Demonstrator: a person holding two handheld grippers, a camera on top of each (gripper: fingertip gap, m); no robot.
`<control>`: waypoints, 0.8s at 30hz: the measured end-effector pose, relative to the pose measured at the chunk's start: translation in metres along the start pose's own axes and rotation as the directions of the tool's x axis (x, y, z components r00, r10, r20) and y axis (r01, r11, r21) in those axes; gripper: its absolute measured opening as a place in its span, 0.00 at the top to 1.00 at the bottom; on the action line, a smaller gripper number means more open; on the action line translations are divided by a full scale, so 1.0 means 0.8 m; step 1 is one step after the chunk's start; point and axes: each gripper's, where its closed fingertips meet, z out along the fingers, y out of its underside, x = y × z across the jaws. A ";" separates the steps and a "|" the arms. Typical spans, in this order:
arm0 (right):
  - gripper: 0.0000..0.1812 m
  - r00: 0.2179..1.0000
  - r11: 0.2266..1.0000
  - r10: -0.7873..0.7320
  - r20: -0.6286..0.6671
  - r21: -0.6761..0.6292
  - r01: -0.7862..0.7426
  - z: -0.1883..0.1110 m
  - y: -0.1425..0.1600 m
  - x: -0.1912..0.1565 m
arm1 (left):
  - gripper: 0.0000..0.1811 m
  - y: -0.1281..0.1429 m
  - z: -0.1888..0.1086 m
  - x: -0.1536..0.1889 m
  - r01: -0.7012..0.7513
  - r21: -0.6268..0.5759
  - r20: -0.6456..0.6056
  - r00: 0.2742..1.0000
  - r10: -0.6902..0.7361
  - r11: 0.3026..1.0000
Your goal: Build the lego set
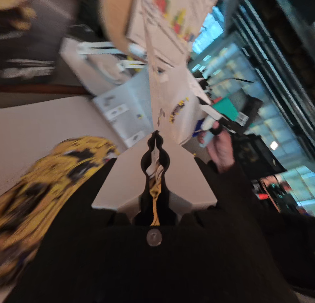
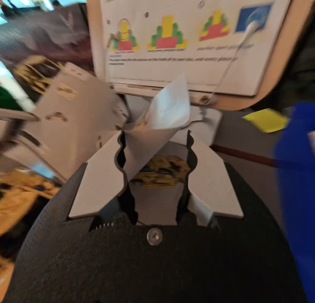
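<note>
Blurred shelving and blue-lit windows tilt behind your pale worktop (image 1: 42, 124) in the left wrist view, where the instruction booklet (image 1: 170, 93) stands edge-on before you. Your left hand-held gripper (image 1: 156, 134) has its jaws together, pinched on the booklet's lower edge. A heap of yellow and black lego pieces (image 1: 56, 175) lies low on the left, seemingly on the worktop. Your hand (image 1: 219, 151) shows at right.

From the right wrist view, a board with pictured brick models (image 2: 179, 38) stands behind. Your right hand-held gripper (image 2: 155, 132) is wide apart, a booklet page (image 2: 141, 151) slanting across its left finger; nothing is clamped. The pieces (image 2: 162, 171) lie beyond, between the jaws.

Paper is light and floppy and probably tears easily: hold it near the spine. The bricks should be stiff, small, slippery.
</note>
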 end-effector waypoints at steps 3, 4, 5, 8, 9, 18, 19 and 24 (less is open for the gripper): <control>0.60 0.971 0.979 -0.205 -0.121 -0.026 0.203 -0.011 -0.008 0.010 | 1.00 -0.002 -0.058 -0.061 0.032 -0.011 0.204 0.978 -0.029 0.999; 0.60 0.964 0.970 -0.242 -0.112 -0.038 0.239 -0.010 -0.007 0.004 | 1.00 -0.001 -0.078 -0.077 0.032 -0.021 0.268 0.963 -0.025 0.999; 0.60 0.960 0.965 -0.261 -0.096 -0.052 0.257 -0.008 -0.004 -0.005 | 1.00 0.001 -0.096 -0.090 0.034 -0.036 0.322 0.947 -0.021 0.999; 0.62 0.962 0.955 -0.272 -0.009 -0.127 0.269 0.004 0.016 -0.037 | 1.00 0.012 -0.136 -0.116 0.052 -0.082 0.426 0.905 -0.012 0.995; 0.62 0.959 0.947 -0.280 0.035 -0.150 0.282 0.009 0.024 -0.050 | 1.00 0.017 -0.144 -0.122 0.060 -0.105 0.450 0.893 -0.006 0.993; 0.54 0.762 0.754 -0.357 0.539 -0.315 0.576 0.074 0.071 -0.168 | 1.00 0.060 -0.167 -0.154 0.116 -0.278 0.564 0.823 0.064 0.954; 0.49 0.716 0.705 -0.365 0.595 -0.325 0.630 0.087 0.076 -0.178 | 1.00 0.060 -0.170 -0.156 0.113 -0.286 0.579 0.812 0.077 0.952; 0.43 0.516 0.431 -0.356 0.779 -0.353 0.830 0.140 0.115 -0.204 | 0.99 0.051 -0.177 -0.159 0.087 -0.274 0.598 0.795 0.099 0.958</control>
